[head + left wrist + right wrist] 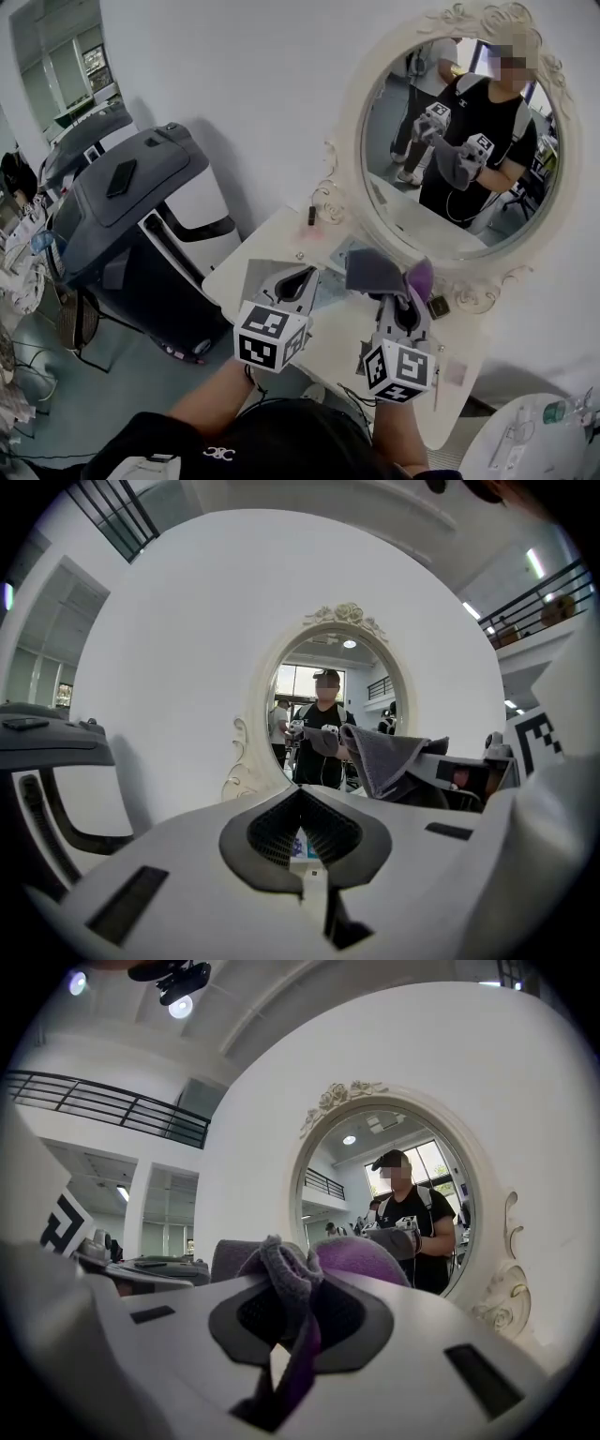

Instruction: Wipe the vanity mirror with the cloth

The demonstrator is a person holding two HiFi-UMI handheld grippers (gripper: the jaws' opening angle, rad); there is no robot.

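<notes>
The oval vanity mirror (459, 141) in its ornate white frame stands on the white vanity table (281, 246) against the wall. It also fills the middle of the left gripper view as the mirror (328, 714) and of the right gripper view as the mirror (394, 1204). My right gripper (401, 298) is shut on a grey and purple cloth (377, 270), held low in front of the glass. The cloth (281, 1274) bunches between its jaws. My left gripper (298, 281) hovers beside it over the table, shut with nothing in it. From the left gripper (302, 832), the cloth (384, 757) hangs to the right.
A large grey machine (131, 206) stands on the floor left of the table. On the table lie a small dark item (311, 215) near the mirror frame, a small square box (438, 307) and a grey sheet (253, 272). The mirror reflects a person with both grippers.
</notes>
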